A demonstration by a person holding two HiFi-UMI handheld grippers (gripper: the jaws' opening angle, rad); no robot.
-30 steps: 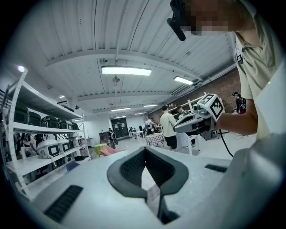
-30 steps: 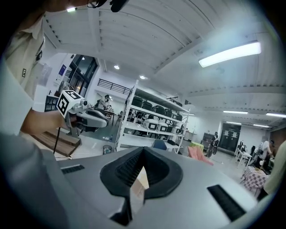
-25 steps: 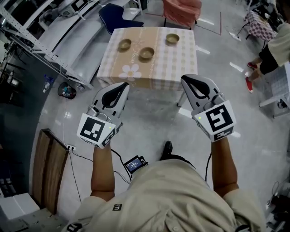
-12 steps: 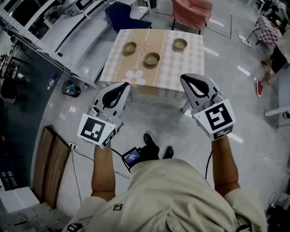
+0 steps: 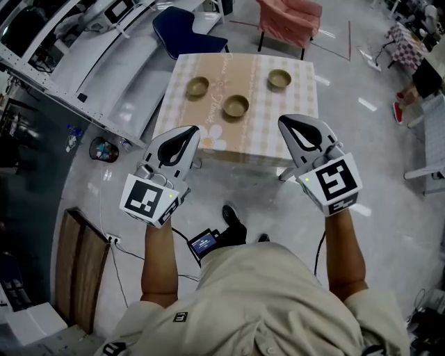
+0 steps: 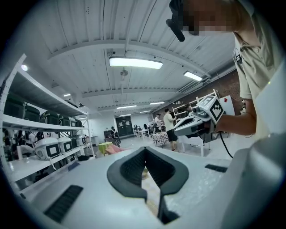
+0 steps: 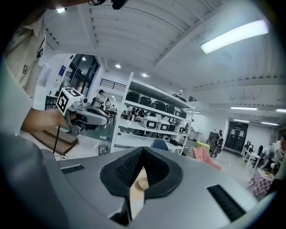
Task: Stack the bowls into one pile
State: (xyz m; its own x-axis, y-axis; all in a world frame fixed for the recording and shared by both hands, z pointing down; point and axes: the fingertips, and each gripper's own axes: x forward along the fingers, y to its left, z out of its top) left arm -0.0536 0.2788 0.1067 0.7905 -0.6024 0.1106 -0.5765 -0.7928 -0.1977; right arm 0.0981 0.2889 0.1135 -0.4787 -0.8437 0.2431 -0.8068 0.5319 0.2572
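Note:
Three tan bowls stand apart on the checked table (image 5: 271,128) ahead: one far left (image 5: 197,86), one in the middle (image 5: 236,106), one far right (image 5: 279,78). My left gripper (image 5: 191,130) and right gripper (image 5: 286,119) are held in the air short of the table's near edge, both shut with nothing between the jaws. Through the gap below its closed tips, the right gripper (image 7: 142,150) shows a sliver of table and a bowl (image 7: 142,182). The left gripper (image 6: 144,150) shows only a strip of tablecloth through its own gap.
A blue chair (image 5: 186,31) and a pink chair (image 5: 290,15) stand behind the table. A long white shelf rack (image 5: 76,55) runs along the left, with a bucket (image 5: 103,149) and a wooden bench (image 5: 76,264) on the floor nearby. People stand at the far right.
The table with its bowls has shifted lower and a little larger in the head view as the person walks toward it. Both grippers stay shut and level.

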